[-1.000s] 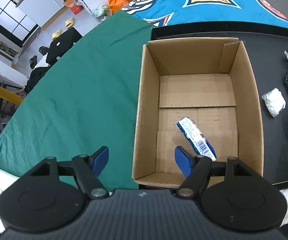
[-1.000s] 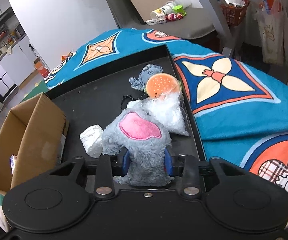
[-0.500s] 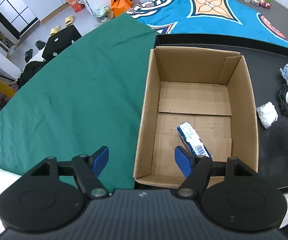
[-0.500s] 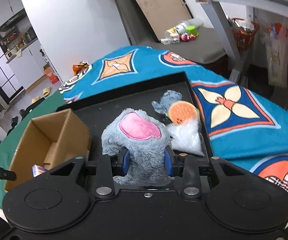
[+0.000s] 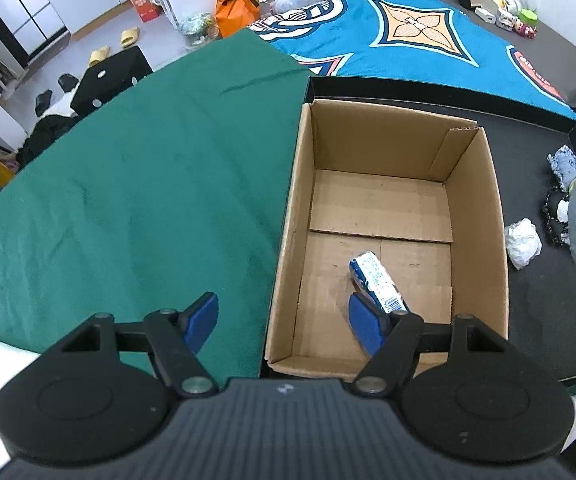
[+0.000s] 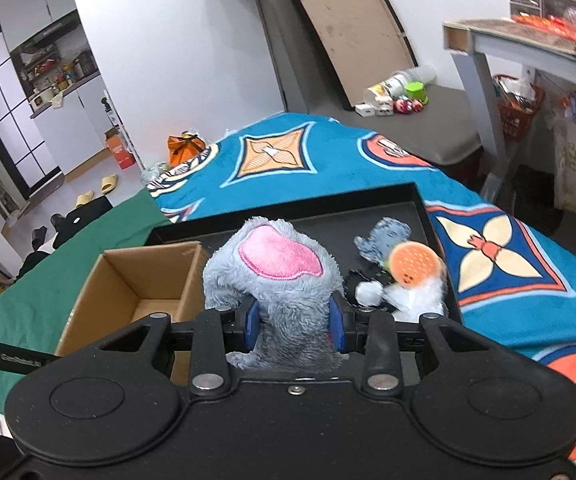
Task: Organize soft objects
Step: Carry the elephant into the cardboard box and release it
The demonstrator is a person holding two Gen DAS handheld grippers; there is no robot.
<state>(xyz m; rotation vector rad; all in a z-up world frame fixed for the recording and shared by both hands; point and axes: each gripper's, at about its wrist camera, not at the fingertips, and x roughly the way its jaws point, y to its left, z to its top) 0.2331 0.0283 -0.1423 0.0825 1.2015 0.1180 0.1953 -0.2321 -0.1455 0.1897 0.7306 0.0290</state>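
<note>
Right hand-held gripper [image 6: 293,322] — grey plush toy [image 6: 276,272] clamped between its pads.

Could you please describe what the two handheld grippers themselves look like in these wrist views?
Both match: the left gripper and right gripper have matte black plastic bodies, two round discs at the base, angular black linkage arms with silver pivot screws, and jaws lined with blue pads. The left body shows ribbed grooves and a small silver logo. No cables or sleeves are visible.

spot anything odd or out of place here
Nothing damaged or spilled. The cardboard box holds only a blue-and-white packet, lying askew on its floor; the right claw grips a grey plush toy.
</note>
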